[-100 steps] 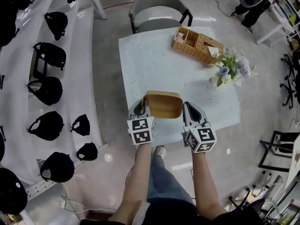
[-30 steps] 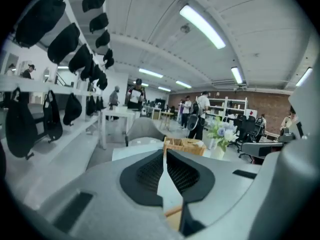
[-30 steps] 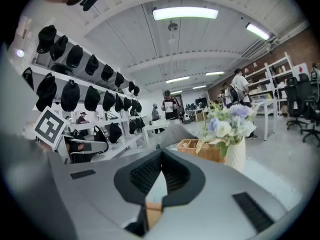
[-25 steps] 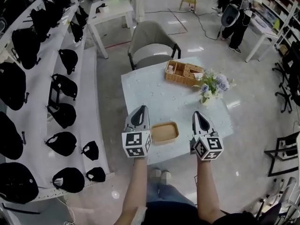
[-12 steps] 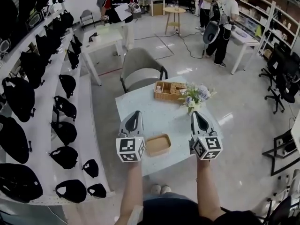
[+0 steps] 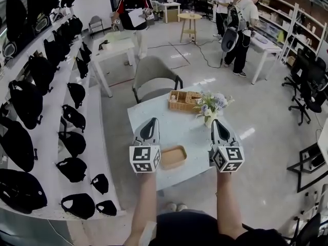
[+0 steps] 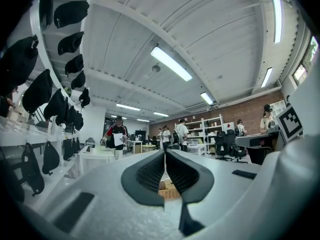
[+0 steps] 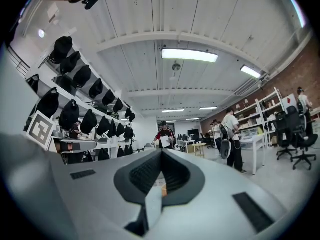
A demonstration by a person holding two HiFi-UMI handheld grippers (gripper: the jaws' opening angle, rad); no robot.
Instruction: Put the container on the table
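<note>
Head view steeply down, 2 gripper views level, sharing distant person

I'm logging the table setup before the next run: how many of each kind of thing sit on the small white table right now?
Wooden container: 1
Wicker basket: 1
Bunch of flowers: 1
Total: 3
</note>
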